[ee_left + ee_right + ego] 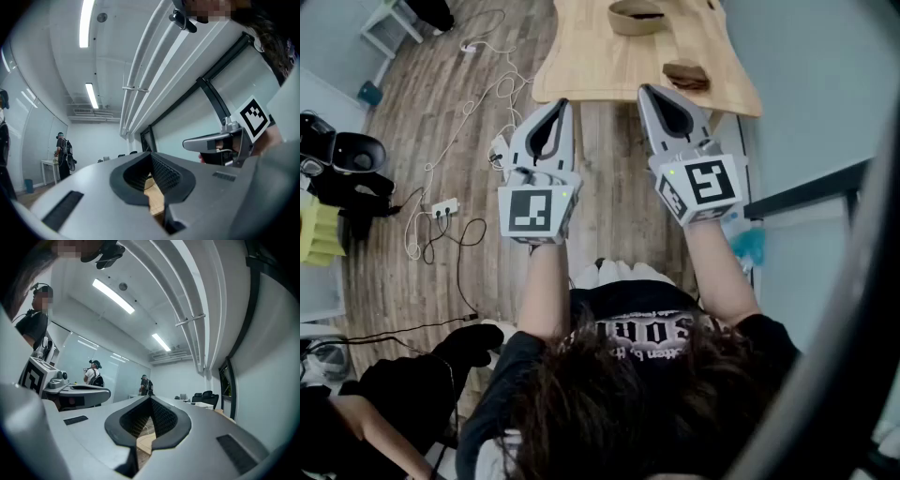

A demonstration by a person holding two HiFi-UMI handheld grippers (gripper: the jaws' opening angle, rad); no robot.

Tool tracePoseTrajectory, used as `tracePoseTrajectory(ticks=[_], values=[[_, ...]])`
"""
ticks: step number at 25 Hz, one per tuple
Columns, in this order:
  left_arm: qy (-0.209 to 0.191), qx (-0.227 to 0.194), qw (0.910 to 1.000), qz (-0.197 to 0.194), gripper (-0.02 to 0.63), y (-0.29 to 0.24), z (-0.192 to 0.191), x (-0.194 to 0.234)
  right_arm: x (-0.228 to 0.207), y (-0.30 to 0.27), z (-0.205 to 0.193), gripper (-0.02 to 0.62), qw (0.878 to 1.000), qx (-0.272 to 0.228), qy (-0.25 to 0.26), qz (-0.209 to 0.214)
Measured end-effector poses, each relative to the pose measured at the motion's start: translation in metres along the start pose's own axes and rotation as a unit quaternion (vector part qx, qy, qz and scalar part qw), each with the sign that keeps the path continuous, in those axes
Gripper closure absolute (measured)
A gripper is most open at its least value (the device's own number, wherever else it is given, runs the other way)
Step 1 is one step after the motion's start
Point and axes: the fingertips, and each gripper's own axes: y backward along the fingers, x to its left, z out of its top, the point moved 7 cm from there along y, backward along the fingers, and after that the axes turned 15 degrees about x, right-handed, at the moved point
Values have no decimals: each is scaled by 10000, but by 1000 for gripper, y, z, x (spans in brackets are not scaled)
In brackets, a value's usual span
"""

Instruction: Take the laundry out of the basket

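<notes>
A shallow woven basket with something dark inside stands at the far end of the wooden table. A brown folded cloth lies near the table's right front corner. Both grippers are held side by side, raised over the floor just short of the table. My left gripper is shut with nothing in it, its jaws meeting at the tips. My right gripper is shut and empty as well. Each gripper view points upward at the ceiling and shows the other gripper beside it.
White cables and a power strip trail over the wood floor at left. A yellow object and black gear sit at the left edge. A person in black is at lower left. People stand far off.
</notes>
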Motion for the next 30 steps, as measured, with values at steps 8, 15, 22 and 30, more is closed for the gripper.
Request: tracePoseTrajectory(ticks=[8,15,22,30], values=[[21,-25,10000,-6,609,-1,-3,9,10,-12,-2,568,9999,64,89,24],[68,2,10000,-33,609,-8,-11,24,12,-28,0,568,9999,-27,-10,107],[64,-54,9999,-101,609,-12,-16,52,20,-53,0,566,9998,-65,-128,123],[11,54,10000,-66,609,-10,-25,109,37,-98,5,566,9992,-114,-388,69]])
